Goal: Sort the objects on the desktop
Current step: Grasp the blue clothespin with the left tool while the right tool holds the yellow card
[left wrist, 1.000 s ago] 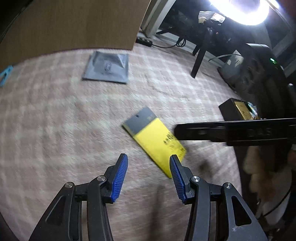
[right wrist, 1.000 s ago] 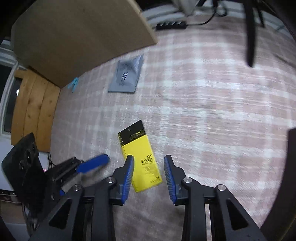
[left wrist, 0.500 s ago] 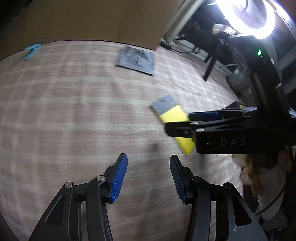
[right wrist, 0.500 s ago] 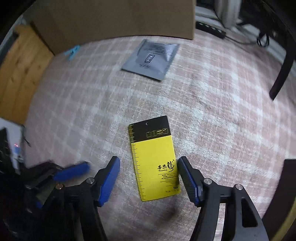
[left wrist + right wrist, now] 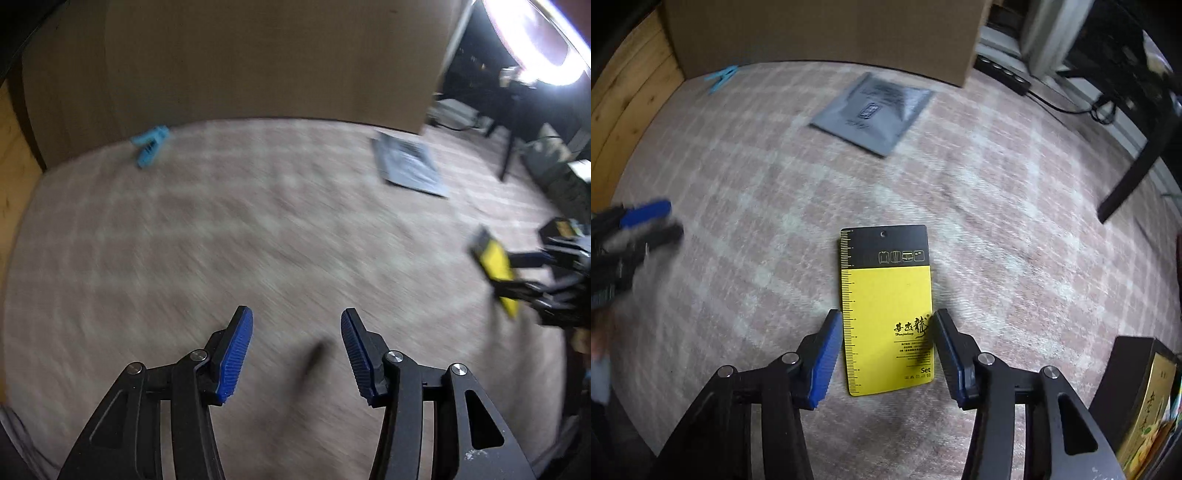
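My right hand-held gripper (image 5: pixel 884 350) straddled the yellow card (image 5: pixel 886 314), which lay flat on the checked cloth (image 5: pixel 997 229); its jaws had just been closing, pads at the long edges, grip uncertain. The card looked thin, light and bendable, best pinched across its width. My left hand-held gripper (image 5: pixel 295 350) stood spread, empty

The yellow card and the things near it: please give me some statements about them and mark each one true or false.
1. The yellow card lies between the fingers of the right gripper. True.
2. The left gripper holds the blue clip. False: nothing is between its fingers; the clip lies far off by the cardboard box.
3. The grey pouch lies on top of the card. False: they lie apart.
4. The card's black end points away from the right gripper. True.
5. The clip lies inside the box. False: it lies on the checked cloth.
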A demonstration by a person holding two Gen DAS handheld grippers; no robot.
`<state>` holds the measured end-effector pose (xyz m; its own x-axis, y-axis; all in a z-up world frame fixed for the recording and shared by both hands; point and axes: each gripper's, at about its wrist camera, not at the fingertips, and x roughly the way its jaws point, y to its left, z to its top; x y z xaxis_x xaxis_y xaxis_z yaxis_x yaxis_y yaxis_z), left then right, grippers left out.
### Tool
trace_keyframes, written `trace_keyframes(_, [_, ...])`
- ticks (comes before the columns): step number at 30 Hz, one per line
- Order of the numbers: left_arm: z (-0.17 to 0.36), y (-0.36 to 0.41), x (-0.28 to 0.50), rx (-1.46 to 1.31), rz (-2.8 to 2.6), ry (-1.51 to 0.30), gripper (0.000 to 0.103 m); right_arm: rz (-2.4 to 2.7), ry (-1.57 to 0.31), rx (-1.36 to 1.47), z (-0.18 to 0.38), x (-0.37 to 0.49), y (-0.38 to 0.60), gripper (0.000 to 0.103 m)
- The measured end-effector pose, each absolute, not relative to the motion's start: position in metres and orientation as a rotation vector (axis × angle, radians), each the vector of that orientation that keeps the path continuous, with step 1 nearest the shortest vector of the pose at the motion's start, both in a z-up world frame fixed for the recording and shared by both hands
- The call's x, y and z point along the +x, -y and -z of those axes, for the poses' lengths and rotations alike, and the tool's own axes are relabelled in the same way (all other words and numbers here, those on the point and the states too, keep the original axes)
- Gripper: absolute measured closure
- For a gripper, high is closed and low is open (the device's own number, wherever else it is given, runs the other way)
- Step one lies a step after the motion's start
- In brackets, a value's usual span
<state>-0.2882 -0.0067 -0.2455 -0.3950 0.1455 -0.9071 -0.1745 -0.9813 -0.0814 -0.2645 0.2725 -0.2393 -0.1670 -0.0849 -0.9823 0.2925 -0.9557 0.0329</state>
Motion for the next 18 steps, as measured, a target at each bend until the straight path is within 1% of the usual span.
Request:
trace_keyframes(3, [0.249,0.036,-0.324,-1.638,-2.545,-0.096,0.047,2.228,-0.218,1.846,0.237,-0.268,-0.276,0.057])
trace_keyframes(5, [0.251,0.061,-0.349,-1.655,-2.585,-0.067,0.042,2.246,-0.202,1.847,0.236,-0.272,-0.278,0.057])
trace_keyframes(9, [0.248,0.099,-0.389,-1.654,-2.642,-0.018,0.042,2.281,-0.164,1.853,0.232,-0.286,-0.282,0.057])
trace_keyframes(10, [0.246,0.104,-0.397,-1.644,-2.643,-0.017,0.041,2.289,-0.159,1.852,0.231,-0.289,-0.283,0.057])
trace_keyframes(13, [0.243,0.108,-0.416,-1.610,-2.637,-0.051,0.034,2.304,-0.139,1.860,0.229,-0.300,-0.287,0.057])
trace_keyframes(18, [0.248,0.111,-0.445,-1.615,-2.652,-0.115,0.033,2.316,-0.131,1.869,0.224,-0.308,-0.291,0.057])
